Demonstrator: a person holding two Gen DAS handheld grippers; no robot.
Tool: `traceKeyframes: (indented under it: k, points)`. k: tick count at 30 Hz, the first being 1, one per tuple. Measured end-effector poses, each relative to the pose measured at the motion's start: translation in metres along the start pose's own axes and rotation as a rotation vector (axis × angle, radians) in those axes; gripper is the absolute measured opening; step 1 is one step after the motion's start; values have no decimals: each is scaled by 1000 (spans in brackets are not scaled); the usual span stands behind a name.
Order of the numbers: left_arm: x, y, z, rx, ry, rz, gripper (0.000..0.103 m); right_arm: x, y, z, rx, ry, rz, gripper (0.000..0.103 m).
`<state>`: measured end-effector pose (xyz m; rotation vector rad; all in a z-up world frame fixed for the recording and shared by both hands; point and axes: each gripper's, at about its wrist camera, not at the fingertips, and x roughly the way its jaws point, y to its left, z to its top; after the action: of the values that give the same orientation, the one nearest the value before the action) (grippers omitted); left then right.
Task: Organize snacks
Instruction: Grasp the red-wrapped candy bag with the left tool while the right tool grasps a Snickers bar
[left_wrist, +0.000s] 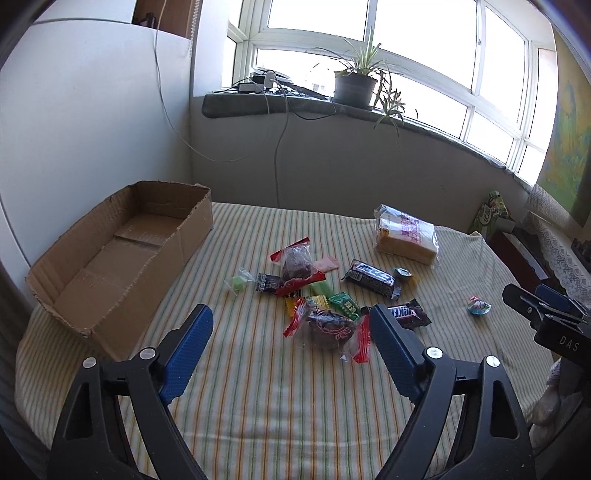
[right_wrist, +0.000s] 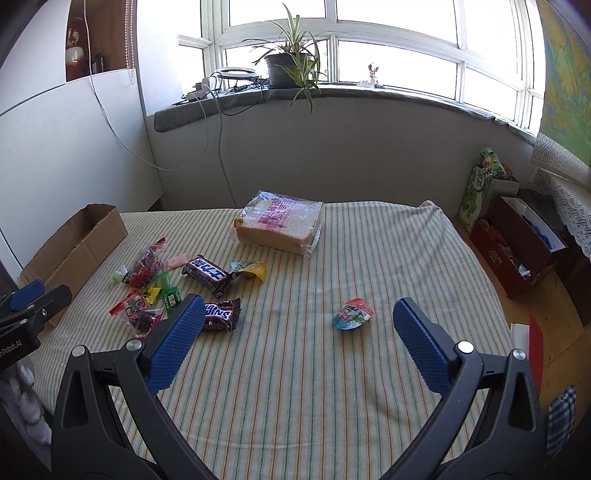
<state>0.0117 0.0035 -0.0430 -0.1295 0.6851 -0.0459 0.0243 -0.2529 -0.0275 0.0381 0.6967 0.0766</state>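
Note:
Several wrapped snacks lie in a pile on the striped tablecloth (left_wrist: 258, 387): two Snickers bars (left_wrist: 371, 278) (right_wrist: 218, 314), red-wrapped dark cakes (left_wrist: 328, 326), green and yellow candies (left_wrist: 343, 303). A bagged loaf of bread (left_wrist: 406, 234) (right_wrist: 280, 225) lies farther back. A small blue-red jelly cup (left_wrist: 479, 305) (right_wrist: 352, 313) lies apart on the right. An open cardboard box (left_wrist: 110, 254) (right_wrist: 74, 240) stands at the left. My left gripper (left_wrist: 291, 332) is open above the near cake. My right gripper (right_wrist: 299, 321) is open, just short of the jelly cup.
A windowsill with a potted plant (left_wrist: 356, 83) and cables runs behind the table. A white board (left_wrist: 74, 129) stands at the left. A red box (right_wrist: 517, 247) and a green tissue pack (right_wrist: 480, 188) sit on the floor at the right.

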Motion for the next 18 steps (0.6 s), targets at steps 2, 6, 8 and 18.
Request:
traceKeyframes:
  k: [2,6,8,18]
  points:
    - [8,2,-4,-17,37,-31,79,8,-4,-1,0,35,27,91]
    - [20,0,-10,-40,84,-64,75,21,-7,-2,-4,88,85,86]
    - [26,-3,-13,-46,102,-72,75,28,-4,-1,-15,114,122,85]
    - [62,-8,-9,-93,191,-105,75,83,28,5,-126,262,247,84]
